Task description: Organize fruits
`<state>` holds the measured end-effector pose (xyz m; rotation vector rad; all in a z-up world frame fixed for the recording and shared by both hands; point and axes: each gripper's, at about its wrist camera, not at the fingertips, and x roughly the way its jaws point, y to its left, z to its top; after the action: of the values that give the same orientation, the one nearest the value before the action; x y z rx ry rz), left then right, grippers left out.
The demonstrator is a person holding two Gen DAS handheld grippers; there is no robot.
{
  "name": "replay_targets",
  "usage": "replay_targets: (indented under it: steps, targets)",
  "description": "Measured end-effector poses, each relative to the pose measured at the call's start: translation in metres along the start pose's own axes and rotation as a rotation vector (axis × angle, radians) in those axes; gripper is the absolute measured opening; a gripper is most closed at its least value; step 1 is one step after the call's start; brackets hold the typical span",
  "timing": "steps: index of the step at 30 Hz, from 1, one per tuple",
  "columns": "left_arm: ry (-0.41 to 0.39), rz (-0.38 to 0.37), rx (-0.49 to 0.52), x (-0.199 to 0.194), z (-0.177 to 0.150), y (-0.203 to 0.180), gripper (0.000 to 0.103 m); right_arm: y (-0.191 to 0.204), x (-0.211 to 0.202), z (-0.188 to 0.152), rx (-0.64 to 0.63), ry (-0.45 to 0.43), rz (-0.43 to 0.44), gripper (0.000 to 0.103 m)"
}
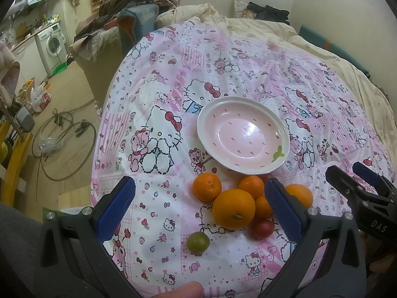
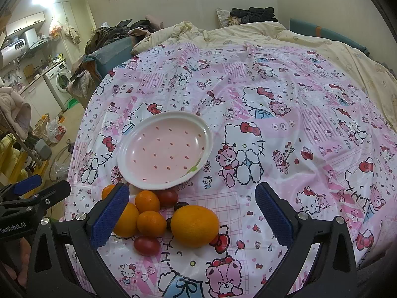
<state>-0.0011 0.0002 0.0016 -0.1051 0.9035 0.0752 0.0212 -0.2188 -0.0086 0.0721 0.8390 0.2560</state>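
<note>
A pink plate [image 1: 242, 114] [image 2: 139, 173] with a white rim sits empty on the Hello Kitty cloth. In front of it lies a cluster of fruit: a big orange [image 1: 233, 208] [image 2: 194, 226], several small oranges [image 1: 207, 186] [image 2: 151, 223], a red tomato [image 1: 263, 228] [image 2: 147, 245] and a small green fruit [image 1: 198, 242]. My left gripper [image 1: 199, 211] is open and empty, just short of the fruit. My right gripper [image 2: 193, 211] is open and empty, its jaws either side of the big orange but behind it. It also shows in the left wrist view [image 1: 352, 173].
The fruit and plate rest on a pink patterned cloth [image 1: 248, 62] over a bed with a cream duvet [image 2: 273, 32]. Left of the bed is floor with hoses [image 1: 62, 134], bags, a washing machine [image 1: 53, 42] and a yellow frame [image 1: 15, 164].
</note>
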Motion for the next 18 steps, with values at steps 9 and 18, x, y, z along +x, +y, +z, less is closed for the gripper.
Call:
replay_targets:
  steps: [9,18]
  targets:
    - [0.013,0.009,-0.031,0.001,-0.002,0.004,0.103,-0.004,0.004,0.000,0.026,0.029,0.029,0.103]
    - [0.049,0.066,-0.099,0.005,-0.002,0.020,0.103,-0.044,0.036,0.008,0.173,0.198,0.022,0.103]
